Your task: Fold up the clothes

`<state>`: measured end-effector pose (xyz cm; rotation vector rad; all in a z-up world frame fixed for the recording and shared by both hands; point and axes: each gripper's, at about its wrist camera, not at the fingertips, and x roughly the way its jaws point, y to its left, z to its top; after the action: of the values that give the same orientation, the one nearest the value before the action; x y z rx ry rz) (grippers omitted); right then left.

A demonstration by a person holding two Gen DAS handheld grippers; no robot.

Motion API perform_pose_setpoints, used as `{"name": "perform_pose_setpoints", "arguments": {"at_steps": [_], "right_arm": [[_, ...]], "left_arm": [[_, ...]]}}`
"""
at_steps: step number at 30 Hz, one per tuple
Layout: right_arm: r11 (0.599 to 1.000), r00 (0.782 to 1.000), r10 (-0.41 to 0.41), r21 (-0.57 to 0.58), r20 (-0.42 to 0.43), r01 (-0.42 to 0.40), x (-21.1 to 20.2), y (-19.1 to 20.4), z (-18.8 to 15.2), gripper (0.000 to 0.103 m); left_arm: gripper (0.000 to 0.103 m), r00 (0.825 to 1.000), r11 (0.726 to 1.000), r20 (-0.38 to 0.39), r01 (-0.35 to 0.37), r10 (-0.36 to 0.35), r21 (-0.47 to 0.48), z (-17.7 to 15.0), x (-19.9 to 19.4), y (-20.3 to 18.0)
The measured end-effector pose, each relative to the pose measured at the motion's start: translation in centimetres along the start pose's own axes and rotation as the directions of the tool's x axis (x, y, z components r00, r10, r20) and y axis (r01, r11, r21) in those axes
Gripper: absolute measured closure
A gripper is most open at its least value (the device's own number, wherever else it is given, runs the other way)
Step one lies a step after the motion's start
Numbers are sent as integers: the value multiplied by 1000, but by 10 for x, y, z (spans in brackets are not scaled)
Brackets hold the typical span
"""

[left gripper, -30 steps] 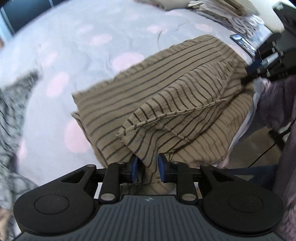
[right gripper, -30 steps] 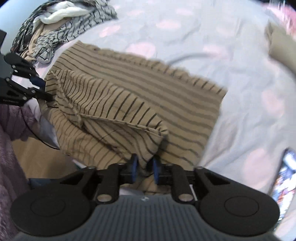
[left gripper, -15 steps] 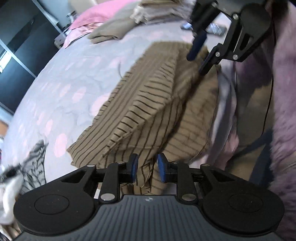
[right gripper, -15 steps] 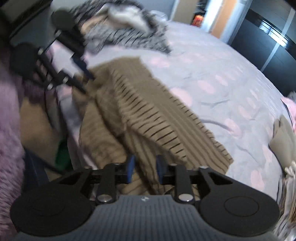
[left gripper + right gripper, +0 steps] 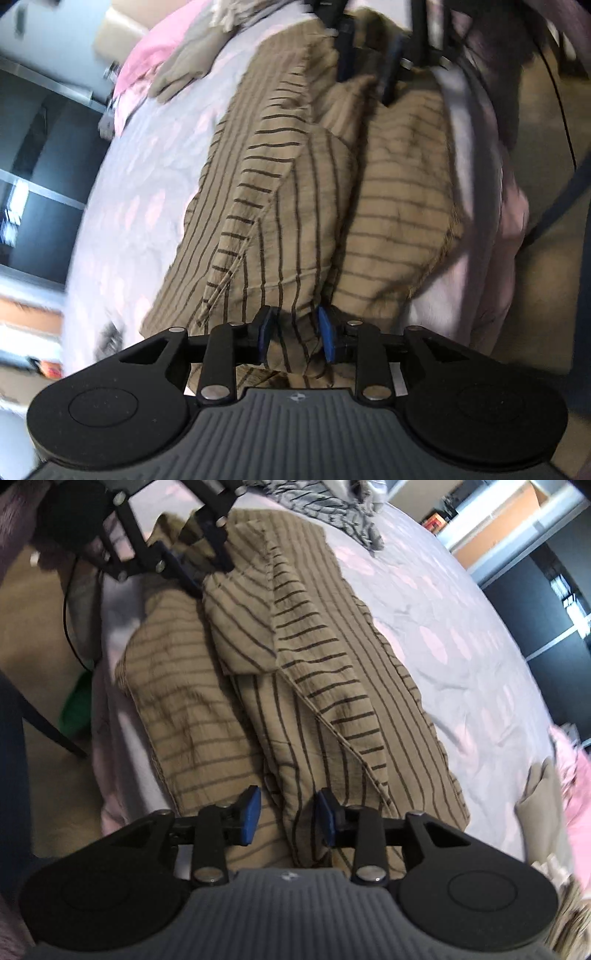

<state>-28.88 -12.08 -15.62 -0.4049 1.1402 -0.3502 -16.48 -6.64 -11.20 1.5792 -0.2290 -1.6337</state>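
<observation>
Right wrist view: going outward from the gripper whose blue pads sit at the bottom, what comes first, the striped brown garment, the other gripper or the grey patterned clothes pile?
1. Striped brown garment: between the opening jaws of the right gripper.
2. Left gripper: upper left, at the garment's far end.
3. Grey patterned clothes pile: top, beyond the garment on the bed.

A home bedroom; spotted bed cover [image 5: 436, 602]; heaped clothes [image 5: 332, 502]; pink bedding [image 5: 147, 62]

1. One striped shirt [image 5: 295, 672] lying on one bed [image 5: 461, 627].
2. Two grippers showing: left gripper [image 5: 295, 334], right gripper [image 5: 286, 812].
3. One grey patterned garment [image 5: 332, 506] sitting beyond.
4. One beige folded cloth [image 5: 539, 794] lying nearby.
</observation>
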Motion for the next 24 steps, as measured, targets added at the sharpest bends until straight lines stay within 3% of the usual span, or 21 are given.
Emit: {"name": "perform_pose_setpoints", "arguments": {"at_steps": [5,7,8,10,13,16,24], "right_arm": [[996,998,-63,-69,-14,62,-2,9,-3,65],[997,998,-62,-56,-15,61,-2,7,-4,68],[997,998,-64,-48,-17,64,-1,5,-5,77],[997,997,-72,-38,-27,71,1,2,-5,80],[997,997,-70,-46,-33,69,2,2,-4,80],[998,998,-63,-20,-28,62,-1,-3,0,91],[999,1000,-12,50,23,11,-37,-27,5,96]], "left_arm": [[64,998,998,-40,-47,49,32,-8,2,-5],[64,998,998,-46,-48,50,31,-10,3,-6],[64,998,999,-48,-46,48,27,-9,3,-6],[64,998,999,-49,-43,44,25,-8,5,-5],[72,997,998,-50,-49,51,39,-7,9,-6],[90,997,998,-52,-49,51,43,-6,9,-1],[98,999,996,-13,37,-38,-79,-5,-24,40]]}}
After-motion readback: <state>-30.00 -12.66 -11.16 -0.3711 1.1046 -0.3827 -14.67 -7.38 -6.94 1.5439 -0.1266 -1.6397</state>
